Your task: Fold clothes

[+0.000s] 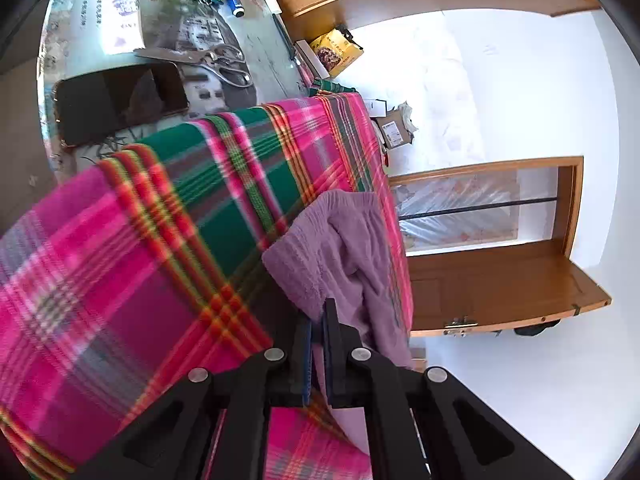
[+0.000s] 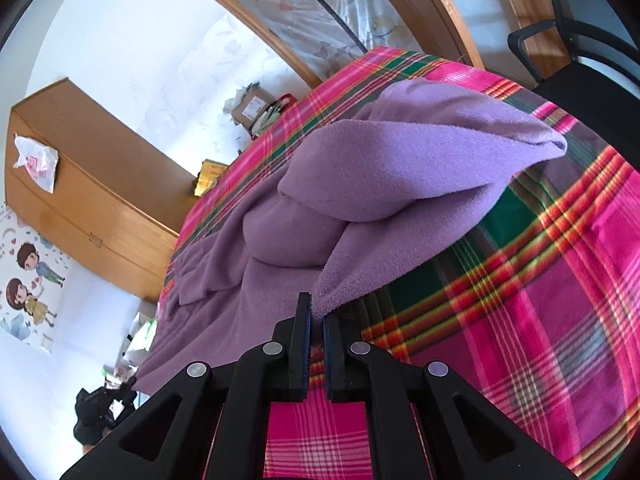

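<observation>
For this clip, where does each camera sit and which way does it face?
Left wrist view: sits on the left tongs, facing along the plaid blanket toward a cluttered desk with scissors; only the tongs' black frame shows, closed on the purple garment.
Right wrist view: sits on the right tongs, facing across the purple garment toward a wooden cabinet; only the tongs show, pinching a garment edge.
Shared: garment, blanket, cardboard box.

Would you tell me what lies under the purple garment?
The purple garment rests on a pink-and-green plaid blanket, which shows all around it. Both grippers, left and right, pinch its edges. Whatever the blanket covers is hidden.
</observation>
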